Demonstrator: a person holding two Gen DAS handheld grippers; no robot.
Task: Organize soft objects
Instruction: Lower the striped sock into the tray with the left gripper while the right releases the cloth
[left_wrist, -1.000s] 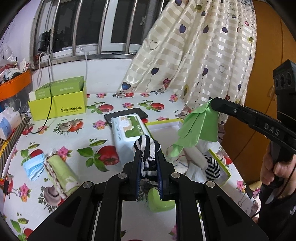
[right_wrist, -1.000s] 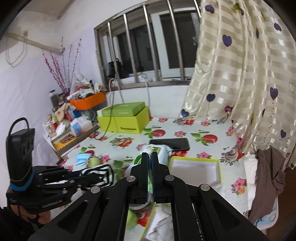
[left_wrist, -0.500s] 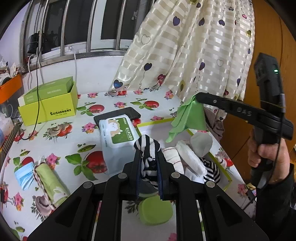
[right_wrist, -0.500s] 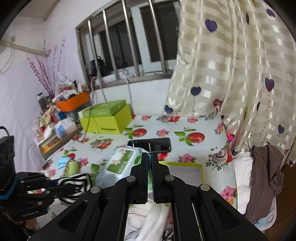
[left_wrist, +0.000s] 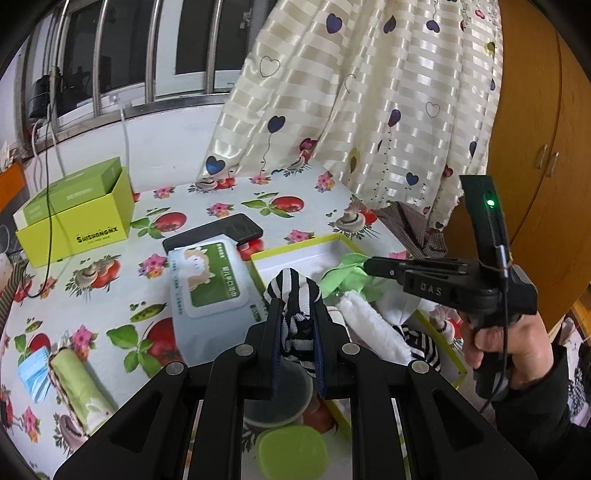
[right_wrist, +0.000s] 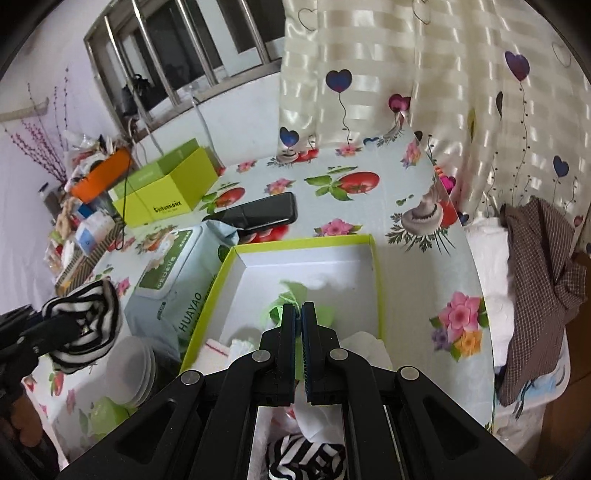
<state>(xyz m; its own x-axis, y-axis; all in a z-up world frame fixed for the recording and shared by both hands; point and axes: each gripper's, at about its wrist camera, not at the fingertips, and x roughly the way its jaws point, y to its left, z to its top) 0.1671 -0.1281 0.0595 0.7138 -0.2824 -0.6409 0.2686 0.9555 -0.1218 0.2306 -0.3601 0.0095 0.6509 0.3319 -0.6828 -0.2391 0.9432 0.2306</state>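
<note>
1. Left tool (left_wrist: 297, 325) pinches a black-and-white striped sock (left_wrist: 295, 295), held bunched above the desk (left_wrist: 110, 280), just left of the open box (left_wrist: 295, 254).
2. Right tool (right_wrist: 298, 317) is pressed together on a green cloth (right_wrist: 295, 295), which hangs inside the box over its white floor.
3. A hand (left_wrist: 517, 347) grips the right tool's handle at the desk's right edge.
4. In the box: white socks (left_wrist: 369, 325) and another striped sock (right_wrist: 306, 458), piled at the near end.
5. A pack of wet wipes (left_wrist: 210, 280) lies touching the box's left wall; a black phone (right_wrist: 258, 212) sits just behind it.
6. Near the desk's left edge: a blue face mask (left_wrist: 33, 373) beside a rolled green towel (left_wrist: 79, 384).
7. A green lid (left_wrist: 291, 450) lies below the left tool.
</note>
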